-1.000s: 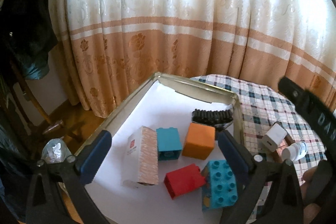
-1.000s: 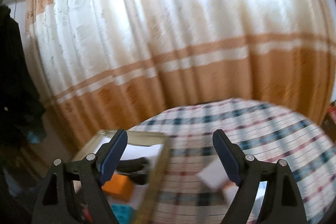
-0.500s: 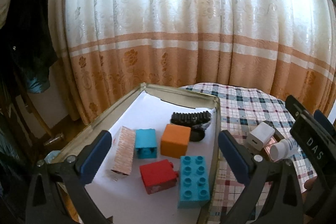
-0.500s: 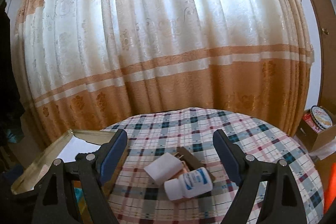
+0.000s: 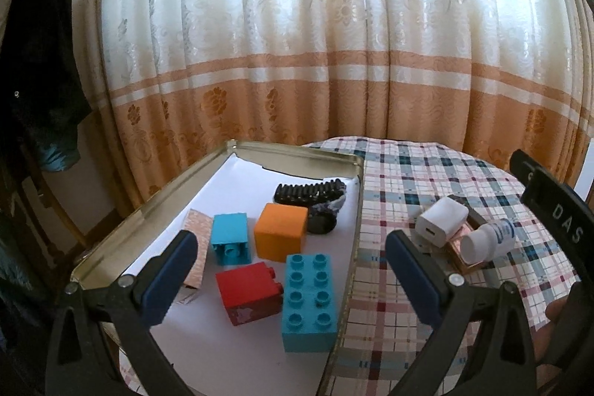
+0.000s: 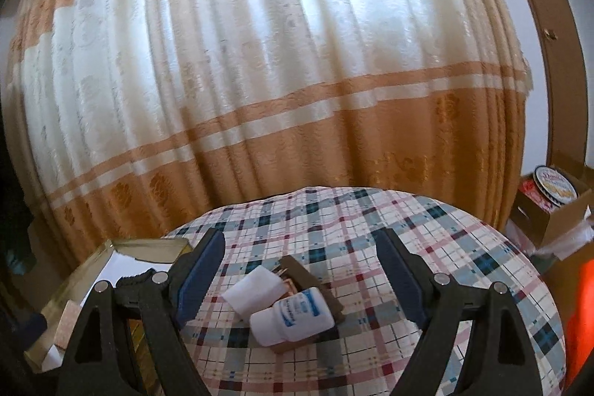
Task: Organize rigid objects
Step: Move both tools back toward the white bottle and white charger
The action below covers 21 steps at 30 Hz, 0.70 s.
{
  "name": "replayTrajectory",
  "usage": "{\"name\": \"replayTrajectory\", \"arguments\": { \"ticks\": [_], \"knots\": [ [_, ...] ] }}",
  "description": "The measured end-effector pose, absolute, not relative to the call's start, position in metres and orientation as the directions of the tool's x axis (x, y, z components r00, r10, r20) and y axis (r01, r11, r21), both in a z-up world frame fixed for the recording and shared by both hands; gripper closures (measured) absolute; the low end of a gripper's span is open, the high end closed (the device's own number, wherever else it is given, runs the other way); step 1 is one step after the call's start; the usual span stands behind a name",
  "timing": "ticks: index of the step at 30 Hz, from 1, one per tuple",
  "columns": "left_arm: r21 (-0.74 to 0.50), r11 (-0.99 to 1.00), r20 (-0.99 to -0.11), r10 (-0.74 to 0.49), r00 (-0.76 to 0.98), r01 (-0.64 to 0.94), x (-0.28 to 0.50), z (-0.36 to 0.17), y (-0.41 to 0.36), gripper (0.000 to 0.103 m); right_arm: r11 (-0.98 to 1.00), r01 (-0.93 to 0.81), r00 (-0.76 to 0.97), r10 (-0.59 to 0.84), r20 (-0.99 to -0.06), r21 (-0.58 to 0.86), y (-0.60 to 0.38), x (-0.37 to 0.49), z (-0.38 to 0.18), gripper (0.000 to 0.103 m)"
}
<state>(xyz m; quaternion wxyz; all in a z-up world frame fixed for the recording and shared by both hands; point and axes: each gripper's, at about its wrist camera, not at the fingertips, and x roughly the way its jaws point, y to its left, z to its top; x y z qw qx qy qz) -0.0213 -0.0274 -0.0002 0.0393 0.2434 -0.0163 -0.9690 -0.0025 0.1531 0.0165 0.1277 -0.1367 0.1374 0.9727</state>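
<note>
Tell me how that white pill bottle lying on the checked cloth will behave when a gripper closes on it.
The white pill bottle lies on its side, so a nudge will probably roll it. It rests partly on a brown box, so it may slide off. Its smooth plastic looks rigid and likely light; a grip across the body should hold.

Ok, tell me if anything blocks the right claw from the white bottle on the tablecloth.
Nothing visible does. The right claw is open and the white bottle lies straight ahead between its fingers' line, resting on a brown box beside the white charger.
</note>
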Motion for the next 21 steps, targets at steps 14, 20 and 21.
{"name": "replayTrajectory", "arguments": {
  "ticks": [14, 20, 21],
  "knots": [
    [0.040, -0.998, -0.497, -0.064, -0.866, 0.050, -0.021, -0.004, -0.024, 0.000, -0.917, -0.338, -0.923, 0.280, -0.264, 0.210, 0.171, 0.010, 0.025, 0.017],
    [0.044, -0.999, -0.509, -0.050, -0.860, 0.033, -0.021, -0.005, -0.017, 0.000, -0.918, -0.370, -0.908, 0.324, -0.265, 0.142, 0.183, 0.016, 0.027, 0.017],
    [0.045, -0.999, -0.509, -0.049, -0.860, 0.030, -0.020, -0.005, -0.017, 0.000, -0.915, -0.381, -0.902, 0.336, -0.272, 0.131, 0.185, 0.017, 0.027, 0.017]
  ]
}}
